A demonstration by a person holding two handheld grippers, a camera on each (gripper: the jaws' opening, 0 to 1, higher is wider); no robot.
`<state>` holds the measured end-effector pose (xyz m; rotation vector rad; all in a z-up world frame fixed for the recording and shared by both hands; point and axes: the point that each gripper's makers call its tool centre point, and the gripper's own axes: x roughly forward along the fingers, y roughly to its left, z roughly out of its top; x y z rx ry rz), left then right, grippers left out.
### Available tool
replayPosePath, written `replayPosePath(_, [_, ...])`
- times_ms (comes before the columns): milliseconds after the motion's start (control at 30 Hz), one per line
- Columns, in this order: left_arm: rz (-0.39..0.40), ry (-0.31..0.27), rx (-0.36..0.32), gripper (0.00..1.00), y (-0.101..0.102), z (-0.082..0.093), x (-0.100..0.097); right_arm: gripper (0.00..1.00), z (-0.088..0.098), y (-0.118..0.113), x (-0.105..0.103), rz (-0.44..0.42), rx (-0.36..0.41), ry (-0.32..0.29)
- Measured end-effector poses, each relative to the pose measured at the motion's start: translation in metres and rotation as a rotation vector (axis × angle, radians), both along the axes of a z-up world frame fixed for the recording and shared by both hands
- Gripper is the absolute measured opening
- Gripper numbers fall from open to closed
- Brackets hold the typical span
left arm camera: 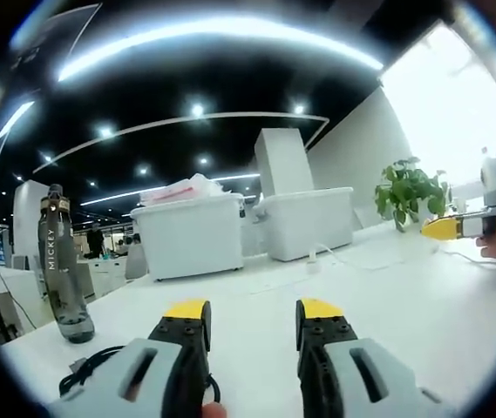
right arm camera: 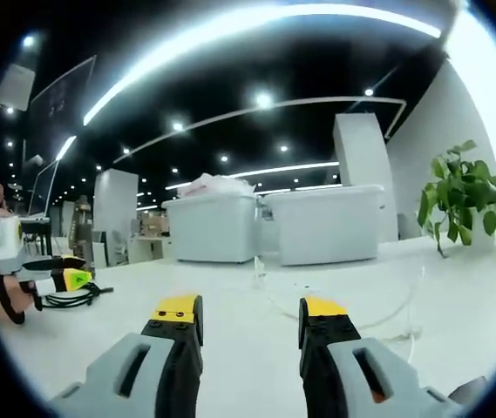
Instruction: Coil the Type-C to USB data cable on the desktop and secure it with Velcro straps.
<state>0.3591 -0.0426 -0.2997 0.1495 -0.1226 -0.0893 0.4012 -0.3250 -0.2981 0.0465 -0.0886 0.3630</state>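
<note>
Black cable [left arm camera: 86, 366]: on white desk [left arm camera: 256, 300], beside water bottle [left arm camera: 63, 266], just left of left gripper [left arm camera: 252, 315]. Both grippers' jaws apart, empty; right gripper [right arm camera: 250, 313].

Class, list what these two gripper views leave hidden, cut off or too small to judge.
- Black cable, left gripper view: its near end hidden behind the left hand-held gripper.
- Same cable, right gripper view: connectors too small to tell.
- White cable, right gripper view: its far end runs out of sight beside the bins.
</note>
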Motion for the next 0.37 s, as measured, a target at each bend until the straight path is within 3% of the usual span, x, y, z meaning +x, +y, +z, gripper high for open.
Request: replayPosePath(367, [0.002, 0.007, -0.010, 0.40, 0.0011, -0.0018, 0.0002, 0.43, -0.0014, 0.0020, -0.0016, 0.005, -0.004, 0.002])
